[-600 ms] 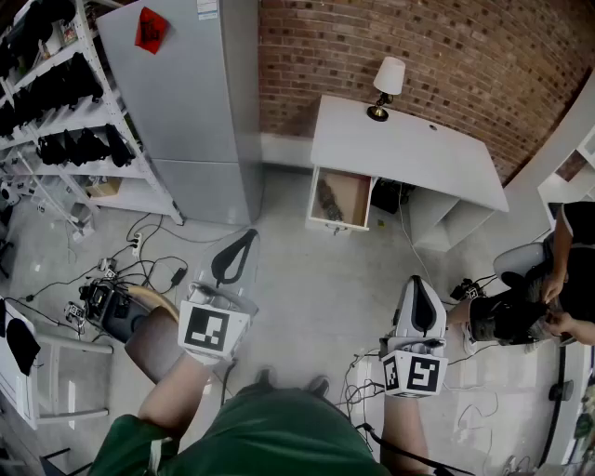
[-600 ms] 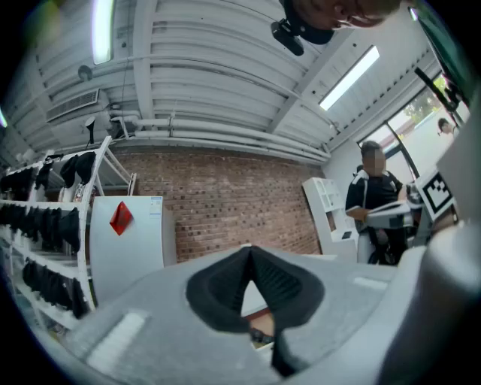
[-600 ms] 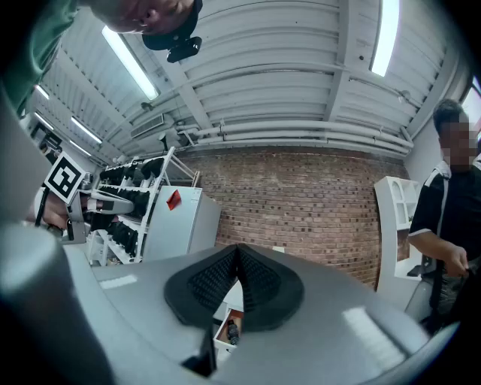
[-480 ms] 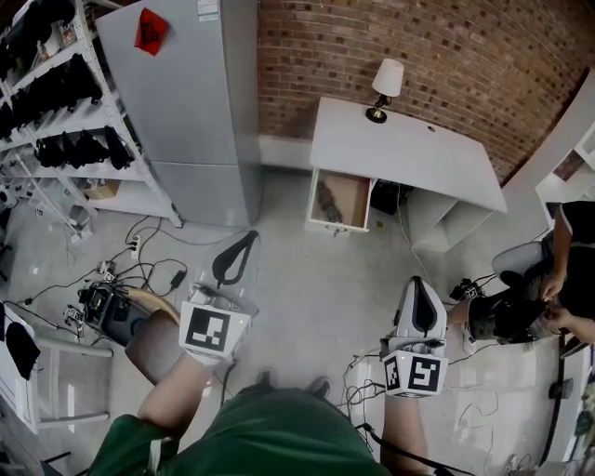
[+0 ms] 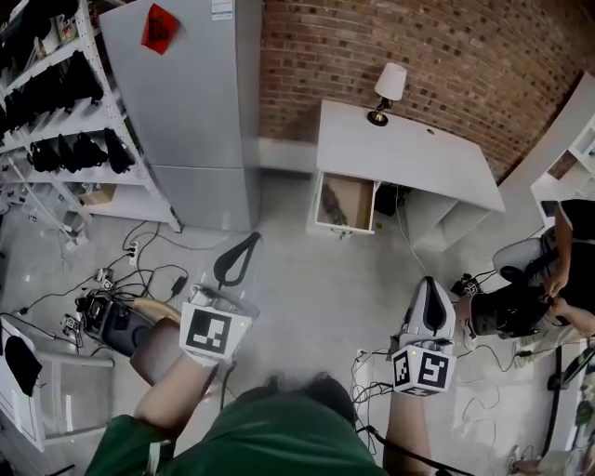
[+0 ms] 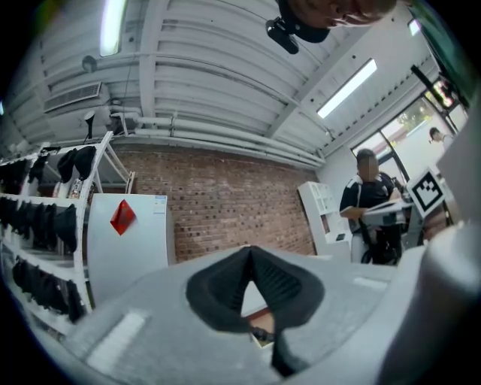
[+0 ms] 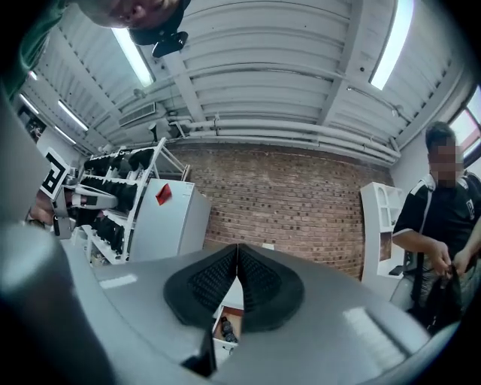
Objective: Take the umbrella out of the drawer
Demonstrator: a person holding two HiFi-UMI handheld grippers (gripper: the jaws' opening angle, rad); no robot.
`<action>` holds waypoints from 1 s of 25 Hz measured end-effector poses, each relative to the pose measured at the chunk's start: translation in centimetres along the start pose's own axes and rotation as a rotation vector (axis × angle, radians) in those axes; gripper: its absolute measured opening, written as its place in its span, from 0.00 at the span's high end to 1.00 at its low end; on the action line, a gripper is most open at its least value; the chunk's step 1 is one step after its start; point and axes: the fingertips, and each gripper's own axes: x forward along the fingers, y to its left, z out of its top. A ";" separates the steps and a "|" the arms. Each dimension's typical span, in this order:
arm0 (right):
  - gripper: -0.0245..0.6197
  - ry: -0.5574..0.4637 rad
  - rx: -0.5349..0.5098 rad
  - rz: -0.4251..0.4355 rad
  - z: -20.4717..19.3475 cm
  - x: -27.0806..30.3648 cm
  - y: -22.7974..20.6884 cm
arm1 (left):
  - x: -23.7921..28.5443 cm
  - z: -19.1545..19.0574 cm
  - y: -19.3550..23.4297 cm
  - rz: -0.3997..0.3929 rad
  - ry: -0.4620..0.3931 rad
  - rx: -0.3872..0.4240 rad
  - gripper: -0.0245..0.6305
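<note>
Obs., head view: grey floor [image 5: 307, 279] is taking up most of the frame, with loose cables [image 5: 149, 270] lying on it at the left. Brick wall [image 5: 418, 46] is running along the far side. A tall grey cabinet [image 5: 195, 102] is standing against it at the left, carrying a red tag [image 5: 160, 26] near its top. A white shelving rack [image 5: 56, 112] is standing left of the cabinet, holding dark items.

White worktop [image 5: 409, 153] is sitting against the brick wall, right of the cabinet. A second person [image 5: 567, 251] is standing at the right edge, well apart from the worktop.

Drawer [image 5: 346, 203] is standing pulled out under the worktop's left end, facing the operator.

Left tongs [image 5: 244, 244] are hanging over the floor, well short of the drawer. Their own view is showing the jaws pressed together at the tips, pinching nothing. Right tongs [image 5: 431, 290] are hovering over the floor to the right, likewise well apart from the drawer, jaws pressed together and gripping nothing.

A small lamp [image 5: 388, 88] is standing on the worktop's far edge, by the wall.

Umbrella [image 5: 331, 203], dark and folded, is lying inside the open drawer along its left side, touched by neither tongs.
</note>
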 end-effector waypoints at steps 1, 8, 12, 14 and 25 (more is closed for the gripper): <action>0.96 0.004 -0.008 -0.001 0.0 0.1 0.3 | -0.1 -0.2 0.5 0.000 0.001 -0.006 0.96; 0.96 0.054 -0.004 -0.005 -1.9 2.6 0.9 | 1.7 -2.5 2.3 0.002 0.018 -0.036 0.96; 0.96 0.062 0.009 -0.003 -3.7 5.5 0.0 | 4.0 -3.7 2.9 0.002 0.024 -0.025 0.96; 0.96 0.067 0.011 -0.003 -4.3 7.5 -0.4 | 5.6 -4.1 3.7 0.006 0.029 -0.023 0.96; 0.67 0.087 0.108 0.040 -8.8 21.0 -6.6 | 19.1 -7.8 4.9 0.016 0.080 -0.036 0.62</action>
